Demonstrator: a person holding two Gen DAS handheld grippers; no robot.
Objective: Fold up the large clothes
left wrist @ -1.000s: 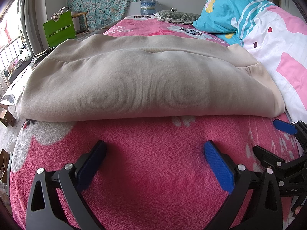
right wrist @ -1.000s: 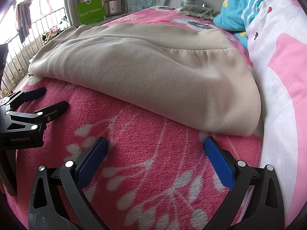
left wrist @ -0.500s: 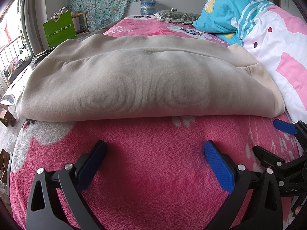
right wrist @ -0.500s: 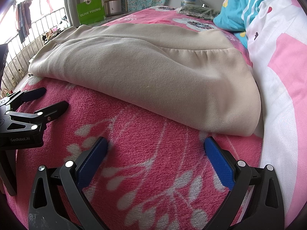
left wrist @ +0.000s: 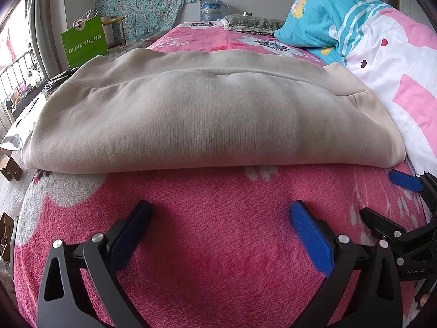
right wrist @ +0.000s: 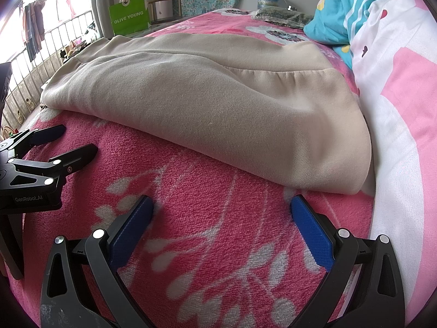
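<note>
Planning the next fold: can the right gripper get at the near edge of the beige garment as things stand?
Probably yes: the right gripper is open, and only bare pink blanket lies between it and the beige garment.

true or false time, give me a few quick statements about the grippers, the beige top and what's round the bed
1. Both the left gripper and the right gripper are open and empty. True.
2. The beige sweatshirt hangs from a gripper. False: it lies folded on the pink floral blanket, touched by neither.
3. A green Olive Young bag stands beyond the bed. True.
4. The sweatshirt's right edge lies by a pink and white duvet. True.
5. The teal pillow rests on the sweatshirt. False: it lies farther back, apart from it.
</note>
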